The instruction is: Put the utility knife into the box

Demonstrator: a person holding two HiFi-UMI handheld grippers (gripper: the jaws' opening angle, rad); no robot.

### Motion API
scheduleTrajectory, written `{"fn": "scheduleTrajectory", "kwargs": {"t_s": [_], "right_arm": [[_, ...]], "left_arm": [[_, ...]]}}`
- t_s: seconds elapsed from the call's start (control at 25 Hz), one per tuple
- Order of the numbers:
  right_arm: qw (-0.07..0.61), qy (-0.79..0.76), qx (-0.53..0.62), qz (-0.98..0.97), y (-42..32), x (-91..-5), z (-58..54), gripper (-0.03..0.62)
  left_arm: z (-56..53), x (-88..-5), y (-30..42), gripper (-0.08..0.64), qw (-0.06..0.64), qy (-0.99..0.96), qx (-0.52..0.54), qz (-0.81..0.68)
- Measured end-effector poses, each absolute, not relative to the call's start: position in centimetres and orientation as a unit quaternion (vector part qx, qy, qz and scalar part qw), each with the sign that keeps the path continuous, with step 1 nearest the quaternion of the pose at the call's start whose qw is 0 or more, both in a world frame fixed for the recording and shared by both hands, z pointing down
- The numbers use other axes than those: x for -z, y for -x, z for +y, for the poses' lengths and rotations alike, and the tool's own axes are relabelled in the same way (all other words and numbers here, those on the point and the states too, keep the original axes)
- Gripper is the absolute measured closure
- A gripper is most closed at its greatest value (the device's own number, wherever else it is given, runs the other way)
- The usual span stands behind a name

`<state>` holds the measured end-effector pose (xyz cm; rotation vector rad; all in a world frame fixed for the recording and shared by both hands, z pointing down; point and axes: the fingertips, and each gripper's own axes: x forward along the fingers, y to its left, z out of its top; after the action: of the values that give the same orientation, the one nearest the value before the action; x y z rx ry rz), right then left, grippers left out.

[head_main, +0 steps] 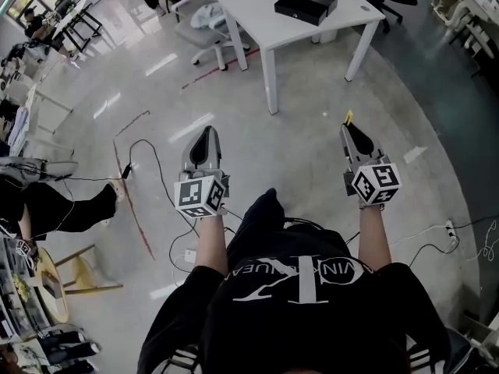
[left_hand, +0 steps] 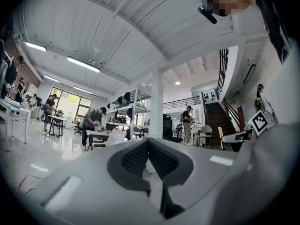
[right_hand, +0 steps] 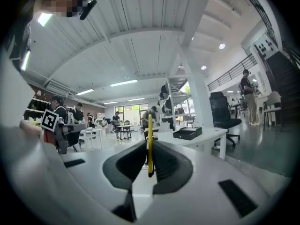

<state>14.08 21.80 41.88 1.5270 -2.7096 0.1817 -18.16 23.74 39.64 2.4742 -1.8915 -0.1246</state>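
left gripper (head_main: 207, 133): jaws together, nothing between | right gripper (head_main: 350, 128): jaws closed on yellow utility knife (right_hand: 149, 142), centre right of head view | box (head_main: 306, 5): on white table (head_main: 249, 10), top of frame

Your bare left forearm (head_main: 209, 244) reaches forward and holds the grey two-jaw left gripper (head_main: 207, 133) at about 9 o'clock in the head view. Its nose points to 12 o'clock, and its ribbed black pads (left_hand: 136, 158) are pressed together with nothing between them. Your bare right forearm (head_main: 374, 236) holds the matching grey right gripper (head_main: 348, 129) at 3 o'clock, level with the other and well apart from it, also pointing to 12 o'clock, its jaws clamped on a thin yellow utility knife (right_hand: 150, 142) that stands edge-on past the tips. Each gripper carries a white cube with black square markers (head_main: 201, 195) at its wrist end, at 6 o'clock from the jaws.
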Motion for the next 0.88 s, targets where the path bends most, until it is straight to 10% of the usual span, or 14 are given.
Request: {"fn": "scheduleTrajectory", "kwargs": {"t_s": [0.88], "right_arm": [[0.017,-0.507,-0.072,-0.859,-15.3,-42.5,6.9,0.546]], "left_arm": [[6.7,-41.2,15.8,0.549,0.033,-0.816,0.043,-0.575]]}}
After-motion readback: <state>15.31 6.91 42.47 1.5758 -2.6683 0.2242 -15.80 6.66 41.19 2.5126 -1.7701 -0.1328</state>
